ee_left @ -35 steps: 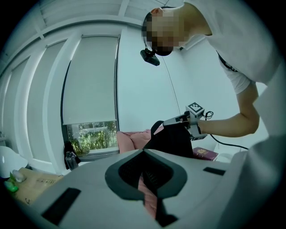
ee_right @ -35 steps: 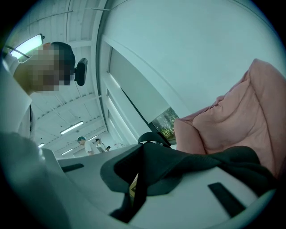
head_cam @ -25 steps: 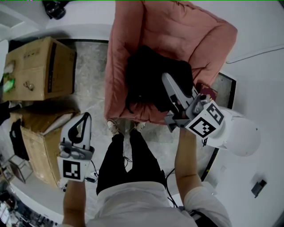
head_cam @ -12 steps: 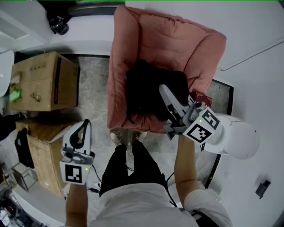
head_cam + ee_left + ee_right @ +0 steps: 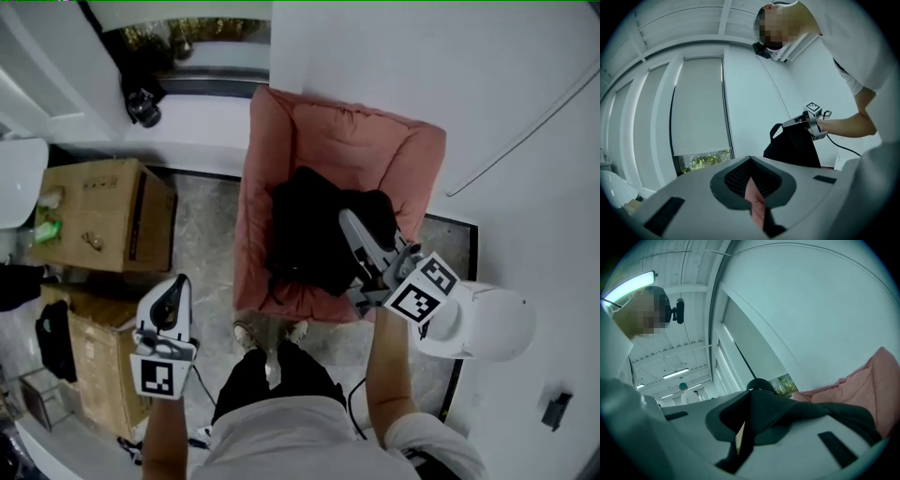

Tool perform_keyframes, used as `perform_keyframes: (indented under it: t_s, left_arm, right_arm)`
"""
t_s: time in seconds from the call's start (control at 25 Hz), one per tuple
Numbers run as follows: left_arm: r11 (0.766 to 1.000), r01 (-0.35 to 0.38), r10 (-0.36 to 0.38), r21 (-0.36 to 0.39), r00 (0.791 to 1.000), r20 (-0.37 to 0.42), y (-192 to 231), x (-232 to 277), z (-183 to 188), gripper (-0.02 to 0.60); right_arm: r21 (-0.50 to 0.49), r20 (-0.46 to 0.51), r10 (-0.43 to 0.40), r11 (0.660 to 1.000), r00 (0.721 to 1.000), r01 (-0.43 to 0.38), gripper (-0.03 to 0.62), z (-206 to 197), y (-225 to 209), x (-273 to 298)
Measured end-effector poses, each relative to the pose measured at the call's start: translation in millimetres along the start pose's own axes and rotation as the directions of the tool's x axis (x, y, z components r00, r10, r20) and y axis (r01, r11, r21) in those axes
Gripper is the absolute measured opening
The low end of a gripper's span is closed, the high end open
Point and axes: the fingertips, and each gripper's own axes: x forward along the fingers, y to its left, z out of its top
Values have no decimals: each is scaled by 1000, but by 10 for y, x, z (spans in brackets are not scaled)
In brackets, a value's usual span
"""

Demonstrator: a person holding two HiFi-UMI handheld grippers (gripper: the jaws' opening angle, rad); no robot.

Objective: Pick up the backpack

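backpack [image 5: 302,239] | right gripper [image 5: 349,223] clamped on it, arm outstretched | left gripper [image 5: 177,281] closed (empty)

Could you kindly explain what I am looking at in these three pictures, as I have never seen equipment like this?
A person holds hand-held tongs in each hand; there is no robot. The top-down picture comes from a camera on their head; the other two from cameras riding on the tongs. Below stands a pink armchair, cardboard boxes nearby. The right tongs are clamped on a black backpack hanging over the chair. The left tongs are shut and empty.
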Motion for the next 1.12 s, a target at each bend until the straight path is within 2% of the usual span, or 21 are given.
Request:
perform_keyframes:
  t_s: [0.16, 0.4, 0.72, 1.12]
  left_arm:
    - [1000, -24, 24, -6, 998, 54, 160, -37, 196, 17]
    - [999, -42, 41, 9, 995, 92, 317, -213, 416, 17]
    - [998, -57, 57, -9, 992, 115, 467, -424, 486, 17]
    - [997, -73, 73, -4, 983, 170, 671, -559, 579, 17]
  right_arm:
    - [-33, 40, -9, 999, 999, 10, 29, 306, 163, -20]
    - [-65, 82, -24, 997, 996, 30, 29, 628, 461, -157]
    - [-112, 131, -73, 990, 989, 87, 29, 908, 740, -343]
    - [-185, 213, -161, 962, 964, 202, 29, 1306, 1034, -714]
